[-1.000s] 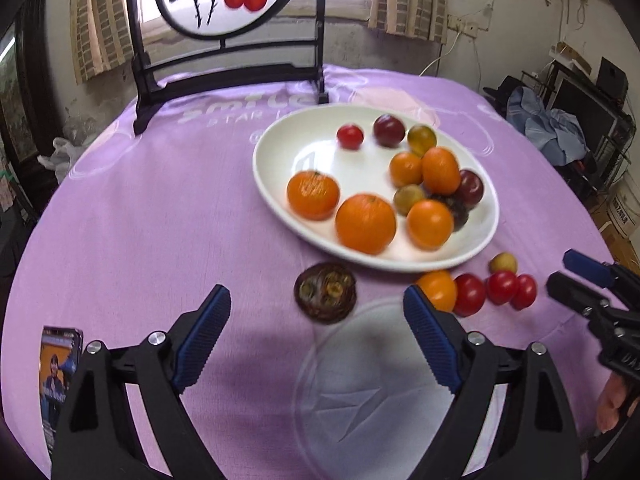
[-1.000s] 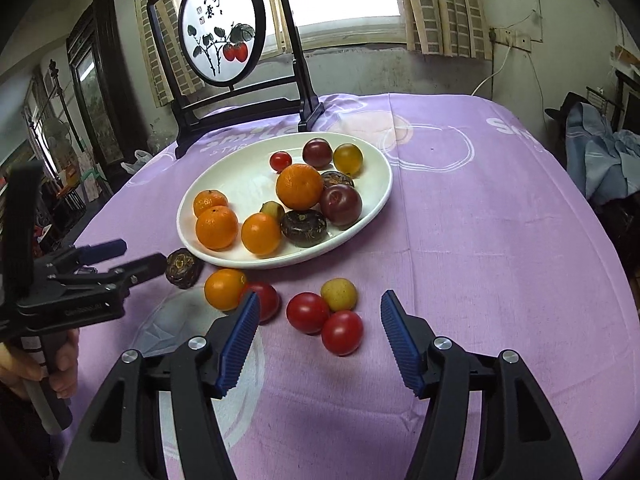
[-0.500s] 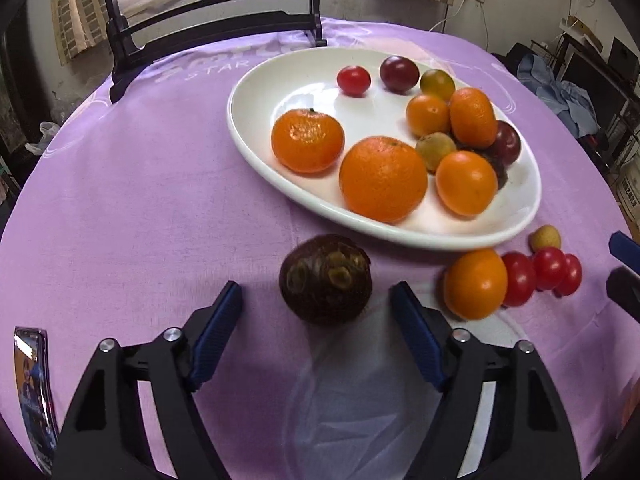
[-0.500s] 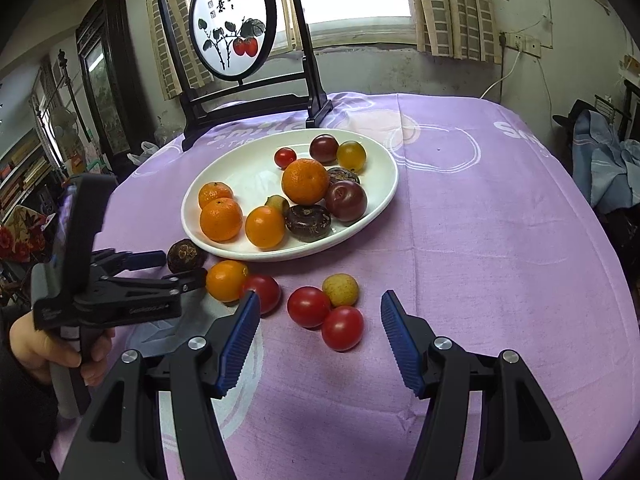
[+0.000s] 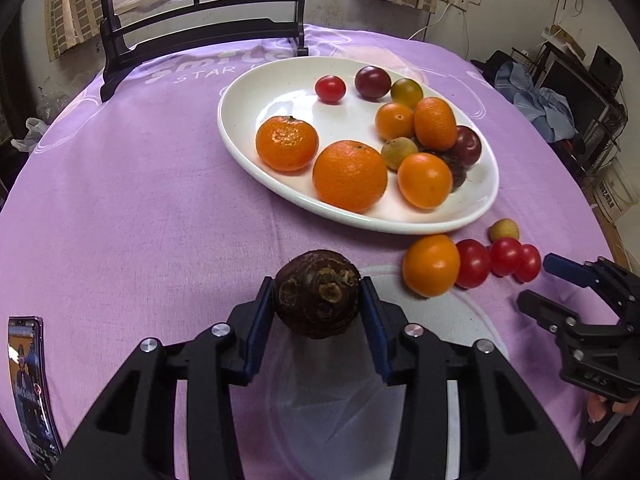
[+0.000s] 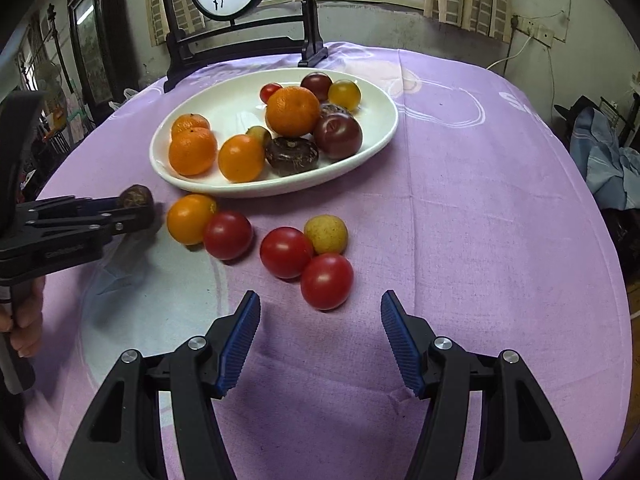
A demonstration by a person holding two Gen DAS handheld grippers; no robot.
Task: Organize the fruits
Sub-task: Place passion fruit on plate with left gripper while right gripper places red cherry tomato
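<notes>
My left gripper (image 5: 318,300) is shut on a dark brown round fruit (image 5: 317,294), just in front of the white oval plate (image 5: 244,148). The plate holds several oranges, plums and small tomatoes. Loose on the purple cloth near the plate's front lie an orange (image 6: 191,218), three red tomatoes, the nearest (image 6: 326,281), and a small yellow fruit (image 6: 326,234). My right gripper (image 6: 320,340) is open and empty, just behind the nearest red tomato. The left gripper with the brown fruit (image 6: 136,200) also shows in the right wrist view.
A black wooden stand with a round painted panel (image 6: 240,40) stands at the table's far edge behind the plate. A phone (image 5: 30,380) lies at the near left. Clothes and clutter (image 6: 604,152) sit off the table's right side.
My left gripper has moved forward around the brown fruit and closed on it. My right gripper has moved a little closer to the loose tomatoes and stays open.
</notes>
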